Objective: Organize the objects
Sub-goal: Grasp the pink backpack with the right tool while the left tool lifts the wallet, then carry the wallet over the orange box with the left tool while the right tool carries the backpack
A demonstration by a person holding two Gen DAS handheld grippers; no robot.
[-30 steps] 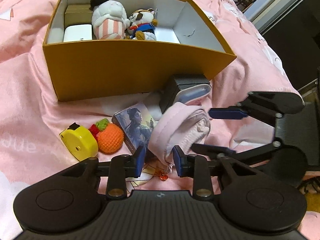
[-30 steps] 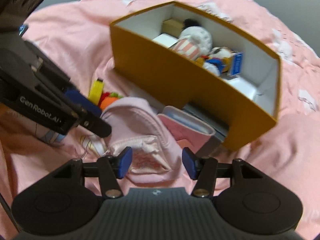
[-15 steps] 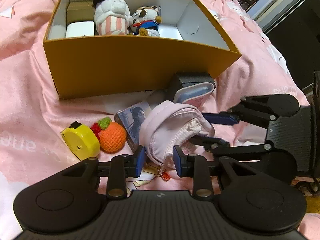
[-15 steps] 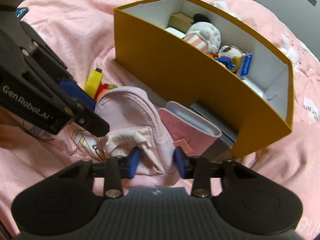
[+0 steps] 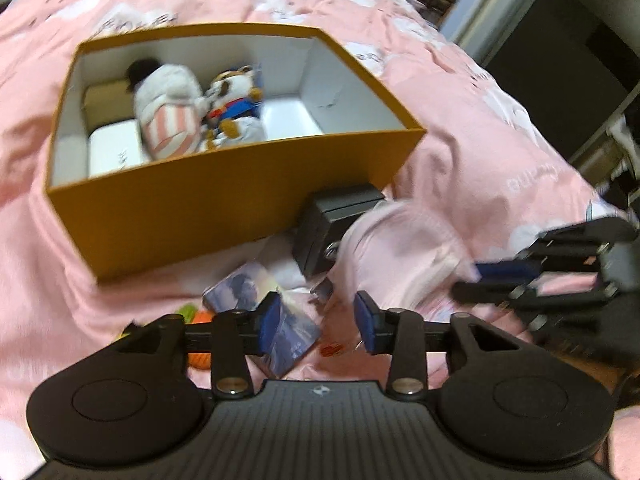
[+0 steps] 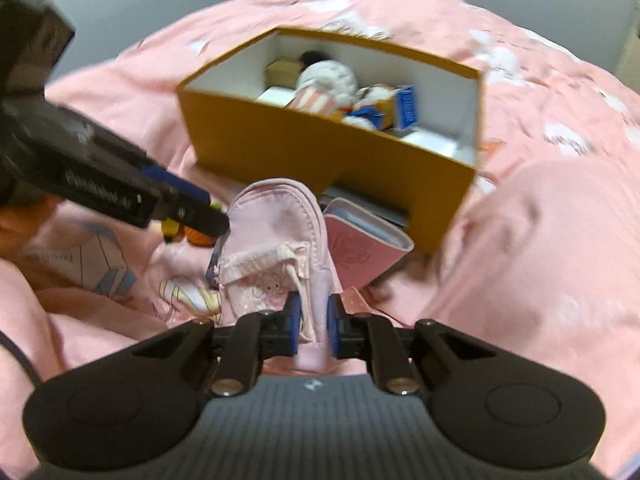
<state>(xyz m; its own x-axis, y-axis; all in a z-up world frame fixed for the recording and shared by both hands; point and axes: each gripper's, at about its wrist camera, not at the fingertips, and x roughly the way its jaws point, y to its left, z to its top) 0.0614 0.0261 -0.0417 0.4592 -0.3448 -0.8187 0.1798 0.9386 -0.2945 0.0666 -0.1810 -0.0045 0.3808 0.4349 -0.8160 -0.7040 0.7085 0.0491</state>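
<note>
An open orange box (image 5: 224, 200) (image 6: 320, 148) stands on the pink bedspread with two plush toys (image 5: 172, 112) and small white boxes inside. My right gripper (image 6: 313, 322) is shut on a pink pouch (image 6: 276, 232) and holds it lifted in front of the box. The pouch also shows at the right of the left wrist view (image 5: 404, 248). My left gripper (image 5: 317, 320) is open and empty above a picture card (image 5: 260, 296). The right gripper (image 5: 560, 276) shows at the right of that view.
A dark case (image 5: 336, 224) and a pink booklet (image 6: 368, 248) lie against the box's front. An orange crochet toy (image 5: 200, 356) and a yellow item (image 6: 172, 226) lie on the bedspread (image 5: 480, 128). The left gripper (image 6: 120, 188) shows in the right wrist view.
My left gripper has let go of the pink pouch and opened. My right gripper has shut tighter on the pouch and lifted it. Both views have pulled back from the box.
</note>
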